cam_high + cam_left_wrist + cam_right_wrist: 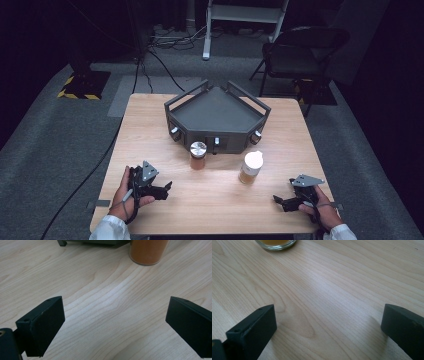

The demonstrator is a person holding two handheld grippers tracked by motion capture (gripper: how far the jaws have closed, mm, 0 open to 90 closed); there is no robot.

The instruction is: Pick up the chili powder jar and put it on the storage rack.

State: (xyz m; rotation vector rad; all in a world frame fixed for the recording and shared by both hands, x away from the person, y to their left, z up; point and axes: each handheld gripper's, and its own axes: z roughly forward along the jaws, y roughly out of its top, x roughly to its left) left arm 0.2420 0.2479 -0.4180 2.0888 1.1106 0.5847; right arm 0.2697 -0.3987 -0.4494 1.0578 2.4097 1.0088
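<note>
While the wooden table (150, 120) carries a dark grey tray (215, 114) at its far middle, two jars stand just before it: a silver-lidded jar (198, 155) and a white-lidded jar (250, 167). Nearer, the left gripper (167, 188) and right gripper (277, 200) rest well apart, both with jaws spread wide on nothing, bare wood between them and the jars.

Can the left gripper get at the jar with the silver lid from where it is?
Probably yes: the left gripper is open, with bare table between it and the silver-lidded jar.
</note>
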